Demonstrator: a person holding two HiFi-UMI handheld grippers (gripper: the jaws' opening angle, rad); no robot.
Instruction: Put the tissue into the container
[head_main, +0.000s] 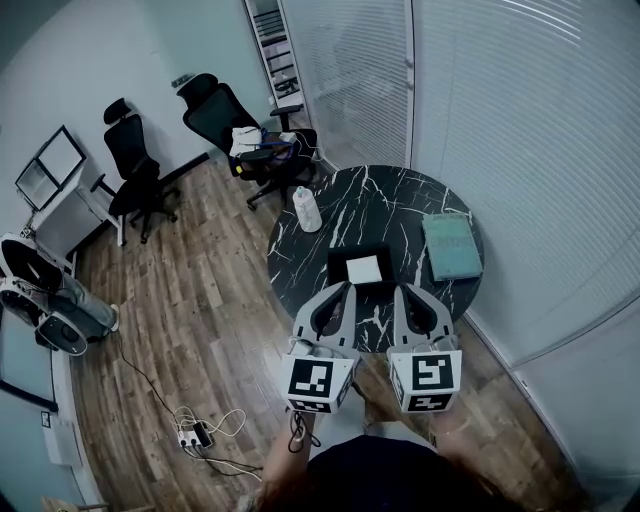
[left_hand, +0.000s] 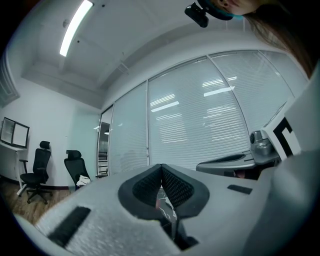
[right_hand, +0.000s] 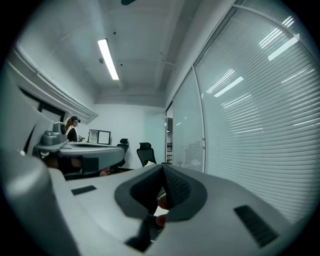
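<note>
A black square container (head_main: 340, 262) sits on the round black marble table (head_main: 400, 200), and a white folded tissue (head_main: 364, 268) lies inside it. My left gripper (head_main: 346, 288) points at the container's near left corner. My right gripper (head_main: 403, 291) points just past its near right corner. Both are held just above the table's near part. In the left gripper view the jaws (left_hand: 161, 169) are pressed together with nothing between them. The right gripper view shows the same for its jaws (right_hand: 163, 169), which aim level across the room, so neither of these views shows the tissue.
A white upright canister (head_main: 306, 208) stands at the table's left edge. A teal flat book (head_main: 451, 245) lies at the right. Glass walls with blinds (head_main: 520, 120) close in behind and to the right. Two office chairs (head_main: 235, 125) stand on the wood floor at the left.
</note>
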